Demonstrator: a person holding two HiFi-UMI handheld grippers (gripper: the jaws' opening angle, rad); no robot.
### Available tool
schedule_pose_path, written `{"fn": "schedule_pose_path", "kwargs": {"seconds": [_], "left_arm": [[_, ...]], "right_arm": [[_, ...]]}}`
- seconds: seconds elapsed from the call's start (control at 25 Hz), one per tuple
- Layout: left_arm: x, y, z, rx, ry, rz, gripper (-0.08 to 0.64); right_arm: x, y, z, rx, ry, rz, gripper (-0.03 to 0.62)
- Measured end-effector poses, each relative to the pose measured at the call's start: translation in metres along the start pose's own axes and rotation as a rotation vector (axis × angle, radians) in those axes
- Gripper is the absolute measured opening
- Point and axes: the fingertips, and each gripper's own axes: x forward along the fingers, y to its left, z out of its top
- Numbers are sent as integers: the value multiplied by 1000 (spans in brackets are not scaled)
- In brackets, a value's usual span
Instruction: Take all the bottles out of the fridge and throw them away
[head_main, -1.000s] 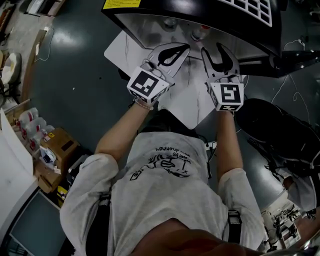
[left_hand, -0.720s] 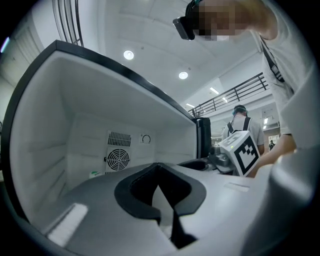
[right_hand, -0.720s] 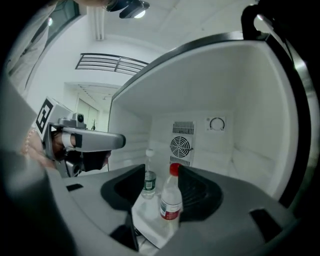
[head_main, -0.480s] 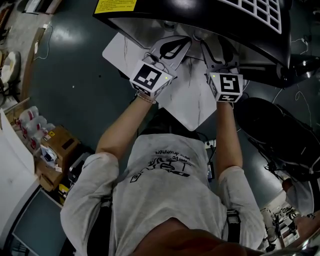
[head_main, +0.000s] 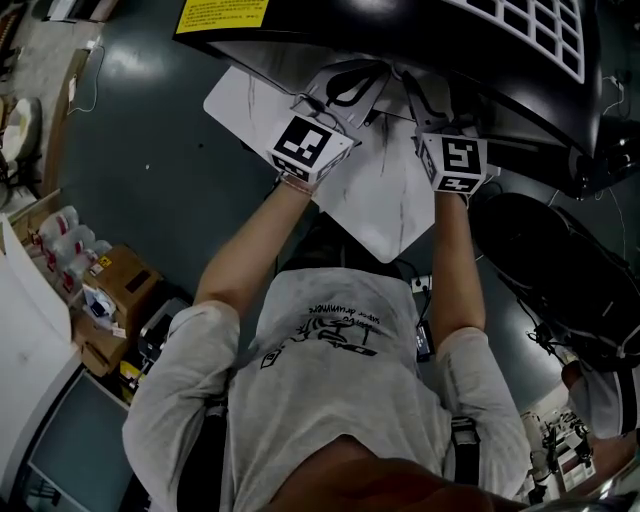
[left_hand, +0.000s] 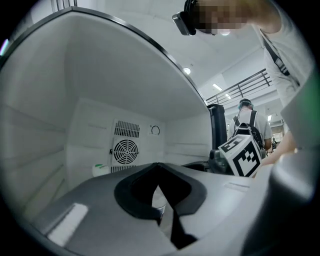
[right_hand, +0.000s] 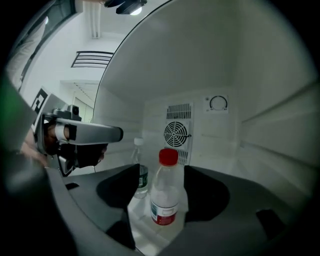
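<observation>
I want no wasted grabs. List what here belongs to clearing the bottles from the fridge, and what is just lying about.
For the job:
- red-capped bottle, nearest inside the fridge
- white-capped bottle, behind it to the left

Just lying about:
- cardboard boxes on the floor
- cables on the floor

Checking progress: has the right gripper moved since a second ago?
Yes. Against the white panel, the right gripper has gone farther into the fridge; its tongs have just been opening, with the red-capped bottle between them, ungripped.
</observation>
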Motion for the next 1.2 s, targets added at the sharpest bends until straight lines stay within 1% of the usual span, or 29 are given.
{"fn": "schedule_pose_path", "kwargs": {"seconds": [0.24, 0.48, 0.84, 1.2], "left_arm": [[4, 5, -8, 0, 13, 8, 3], [7, 14, -12, -6, 14, 23, 3], [13, 18, -18, -3, 24, 22, 3], [10, 19, -23, -13, 34, 22, 3]], "right_arm": [[11, -8, -1, 1, -10, -10, 258], [22, -9, -4, 6, -15, 2, 267], [34, -10, -11, 7, -10, 10, 267], [40, -15, -11, -9, 2, 0, 265]]}}
